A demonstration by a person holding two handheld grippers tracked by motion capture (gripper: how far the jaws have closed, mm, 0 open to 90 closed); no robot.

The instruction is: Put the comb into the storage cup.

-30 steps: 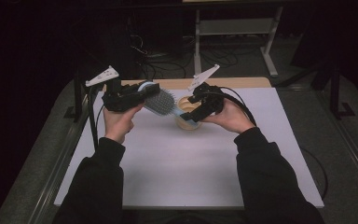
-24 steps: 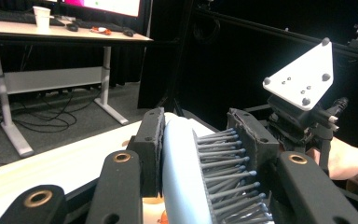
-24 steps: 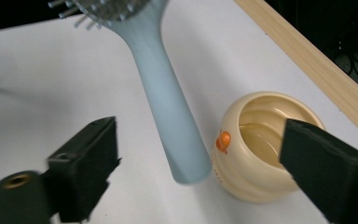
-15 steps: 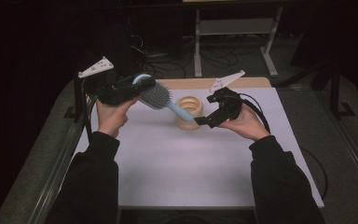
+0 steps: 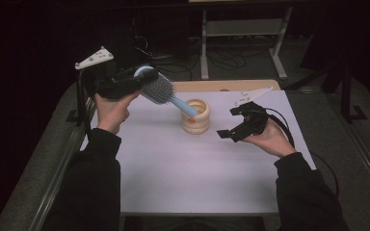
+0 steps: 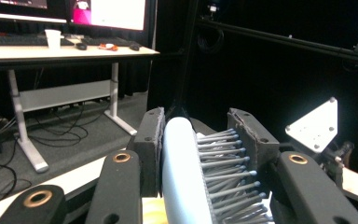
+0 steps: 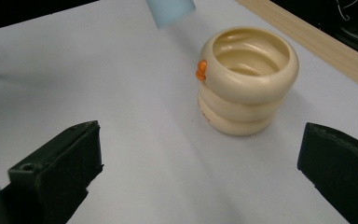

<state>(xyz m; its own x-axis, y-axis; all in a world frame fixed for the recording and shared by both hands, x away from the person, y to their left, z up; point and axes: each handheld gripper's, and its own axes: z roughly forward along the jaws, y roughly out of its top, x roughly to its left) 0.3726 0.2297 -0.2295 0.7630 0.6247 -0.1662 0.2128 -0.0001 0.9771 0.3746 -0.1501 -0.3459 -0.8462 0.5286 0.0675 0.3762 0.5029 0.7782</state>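
- White table (image 5: 173, 183): bare front half, dark room beyond.
- Left tongs (image 5: 137, 79): clamped on hairbrush (image 5: 161, 90), handle tip over cream holder (image 5: 196, 116).
- Right tongs (image 5: 232, 122): wide, nothing between, beside holder.

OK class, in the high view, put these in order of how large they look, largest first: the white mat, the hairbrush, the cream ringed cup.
1. White mat, by far the largest.
2. Hairbrush, held up nearer the camera, so its lead over the cup is unsure.
3. Cream ringed cup.
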